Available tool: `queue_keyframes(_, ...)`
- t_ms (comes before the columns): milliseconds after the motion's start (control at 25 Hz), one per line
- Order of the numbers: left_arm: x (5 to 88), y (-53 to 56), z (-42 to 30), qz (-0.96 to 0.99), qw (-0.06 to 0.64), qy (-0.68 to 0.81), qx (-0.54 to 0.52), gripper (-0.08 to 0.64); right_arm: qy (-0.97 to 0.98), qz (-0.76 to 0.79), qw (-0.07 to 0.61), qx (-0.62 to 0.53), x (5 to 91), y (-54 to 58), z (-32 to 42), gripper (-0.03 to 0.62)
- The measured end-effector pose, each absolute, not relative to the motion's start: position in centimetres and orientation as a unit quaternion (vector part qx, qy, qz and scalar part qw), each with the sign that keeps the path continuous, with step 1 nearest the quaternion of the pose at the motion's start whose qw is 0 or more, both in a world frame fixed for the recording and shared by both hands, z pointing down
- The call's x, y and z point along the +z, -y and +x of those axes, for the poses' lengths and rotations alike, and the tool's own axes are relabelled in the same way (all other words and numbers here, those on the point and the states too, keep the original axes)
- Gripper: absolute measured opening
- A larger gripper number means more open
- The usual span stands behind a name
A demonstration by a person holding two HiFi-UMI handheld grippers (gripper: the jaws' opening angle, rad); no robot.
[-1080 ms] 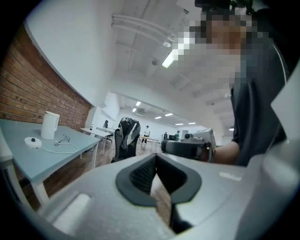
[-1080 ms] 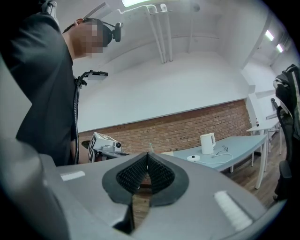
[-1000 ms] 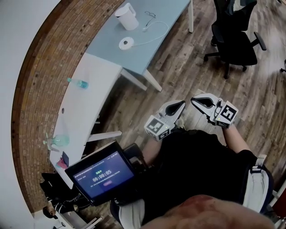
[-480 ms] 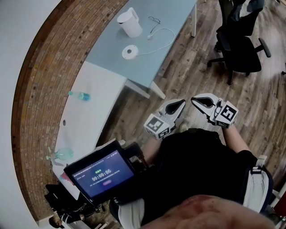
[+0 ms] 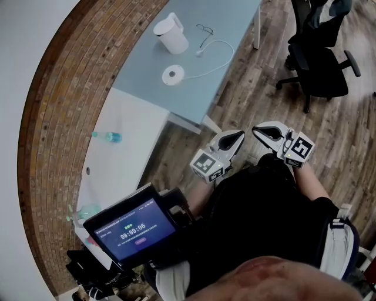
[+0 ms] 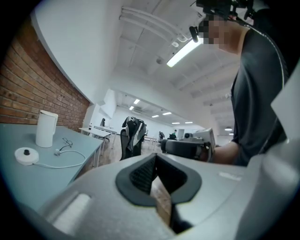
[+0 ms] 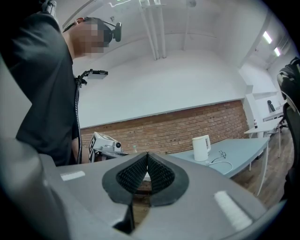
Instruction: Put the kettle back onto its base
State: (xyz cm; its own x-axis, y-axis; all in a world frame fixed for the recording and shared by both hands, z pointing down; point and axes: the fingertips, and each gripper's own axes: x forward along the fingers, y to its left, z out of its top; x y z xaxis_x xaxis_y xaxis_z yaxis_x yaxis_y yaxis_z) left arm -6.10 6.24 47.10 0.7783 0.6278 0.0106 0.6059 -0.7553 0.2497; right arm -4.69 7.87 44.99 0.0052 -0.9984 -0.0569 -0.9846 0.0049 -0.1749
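Observation:
The white kettle (image 5: 170, 33) stands upright on the light blue table (image 5: 229, 17), far ahead by the brick wall. Its round white base (image 5: 173, 74) lies apart from it, nearer to me, with a white cable (image 5: 214, 59) trailing off. Both grippers are held side by side in front of my body, over the wooden floor and well short of the table. My left gripper (image 5: 234, 137) is shut and empty, and so is my right gripper (image 5: 262, 130). The left gripper view shows the kettle (image 6: 46, 128) and base (image 6: 26, 155) far left. The right gripper view has the kettle (image 7: 201, 147) at right.
A pair of glasses (image 5: 204, 28) lies beside the kettle. A black office chair (image 5: 320, 53) stands right of the table. A white desk (image 5: 126, 135) with a bottle (image 5: 108, 137) adjoins the table on the left. A tablet screen (image 5: 132, 226) hangs at my chest.
The table with kettle and base has slid lower and nearer in the head view as I move towards it. Both grippers keep their place before my body, still shut.

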Motion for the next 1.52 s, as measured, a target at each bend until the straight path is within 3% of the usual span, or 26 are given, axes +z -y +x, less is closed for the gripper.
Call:
queue_keyframes(520, 48.9, -5.4, 0.5, 0.943, 0.115, -0.304, 0.075, 0.004, -0.722, -0.684, 0.090, -0.045, 46.6, -6.8, 3.2, 0.008)
queue_keyframes(1520, 46.9, -6.4, 22.4, 0.968, 0.117, -0.218, 0.041, 0.003, -0.798, -0.595, 0.076, -0.055, 46.0, -7.1, 22.8, 0.007)
